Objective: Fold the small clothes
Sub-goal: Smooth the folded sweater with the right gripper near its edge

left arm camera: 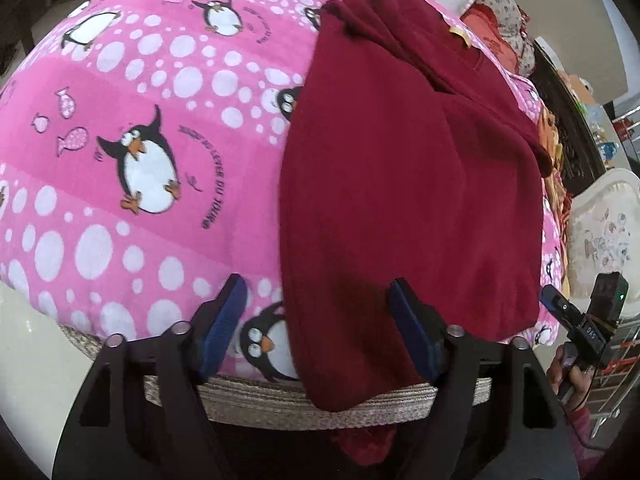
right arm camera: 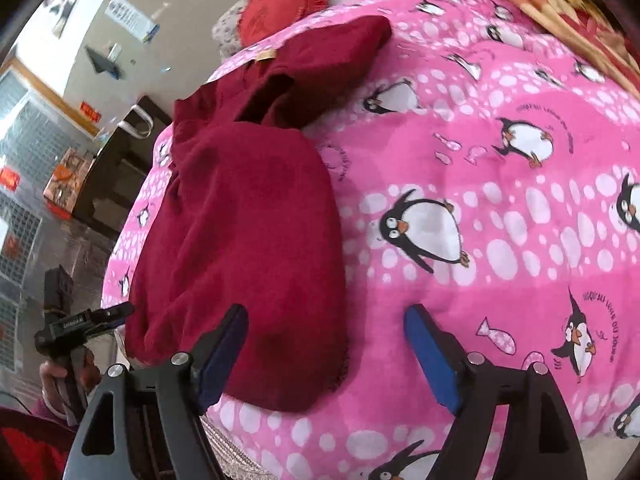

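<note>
Dark red fleece garment (left arm camera: 400,184) lies lengthwise on the pink penguin blanket (left arm camera: 160,120), its near hem between the left gripper (left arm camera: 318,304) and right gripper (right arm camera: 326,336), both jaws spread, pinching nothing.

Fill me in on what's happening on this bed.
A person is folding a dark red fleece garment laid on a pink penguin-print blanket. Both jaws stand open with nothing clamped: the left hand-held gripper hovers over the garment's near hem, the right hand-held gripper over its other near corner. The garment looks partly folded already.
</note>
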A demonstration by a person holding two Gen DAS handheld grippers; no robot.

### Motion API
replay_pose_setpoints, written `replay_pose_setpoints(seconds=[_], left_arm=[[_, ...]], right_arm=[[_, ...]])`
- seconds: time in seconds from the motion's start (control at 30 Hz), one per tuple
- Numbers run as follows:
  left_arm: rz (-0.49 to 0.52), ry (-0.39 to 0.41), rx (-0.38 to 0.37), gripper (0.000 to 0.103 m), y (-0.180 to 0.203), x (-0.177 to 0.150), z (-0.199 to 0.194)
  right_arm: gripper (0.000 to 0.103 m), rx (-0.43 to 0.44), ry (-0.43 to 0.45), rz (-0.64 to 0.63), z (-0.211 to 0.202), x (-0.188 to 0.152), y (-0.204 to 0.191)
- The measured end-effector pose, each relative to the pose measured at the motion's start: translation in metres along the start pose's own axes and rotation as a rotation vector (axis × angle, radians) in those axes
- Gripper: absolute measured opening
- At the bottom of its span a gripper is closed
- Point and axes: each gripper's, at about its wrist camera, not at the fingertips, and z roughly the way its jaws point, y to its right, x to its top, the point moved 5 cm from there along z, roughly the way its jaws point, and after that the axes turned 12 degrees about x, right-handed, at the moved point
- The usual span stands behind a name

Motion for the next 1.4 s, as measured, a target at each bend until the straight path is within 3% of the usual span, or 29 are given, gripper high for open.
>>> replay_pose_setpoints(seconds=[0.1, 0.37, 0.67, 0.73, 0.87, 0.93, 1.03, 1.13, 1.27, 1.4], left_arm=[[0.005, 0.001, 0.01, 0.08, 0.003, 0.001, 0.002], [-0.004, 0.009, 0.021, 0.082, 0.004, 0.002, 0.003], [0.043, 0.023, 0.05, 0.083, 0.01, -0.001, 0.006], [0.045, 0.022, 0.051, 0.083, 0.01, 0.0, 0.006], [0.04, 0.024, 0.05, 0.083, 0.011, -0.001, 0.006], [0.039, 0.027, 0.049, 0.083, 0.011, -0.001, 0.006], [0.04, 0.024, 0.043, 0.083, 0.01, -0.001, 0.005], [0.036, 0.004, 0.024, 0.083, 0.007, -0.001, 0.003], [-0.005, -0.019, -0.022, 0.083, 0.001, -0.001, 0.0], [-0.033, 0.002, -0.032, 0.084, -0.001, -0.003, -0.001]], right_arm=[[0.069, 0.034, 0.009, -0.035, -0.001, 0.0, -0.01], [0.069, 0.099, -0.022, -0.035, 0.022, 0.001, -0.016], [0.068, 0.112, -0.041, -0.049, 0.035, 0.0, -0.023], [0.065, 0.126, -0.028, -0.029, 0.035, 0.001, -0.02], [0.048, 0.127, -0.003, 0.017, 0.033, 0.002, -0.012], [0.03, 0.119, 0.006, 0.034, 0.031, 0.002, -0.007], [0.013, 0.132, 0.002, 0.065, 0.031, 0.0, -0.004], [0.01, 0.124, -0.022, 0.049, 0.024, -0.005, -0.015], [0.009, 0.119, -0.069, -0.005, -0.022, -0.034, -0.038], [0.005, 0.069, -0.1, 0.076, -0.035, -0.071, -0.018]])
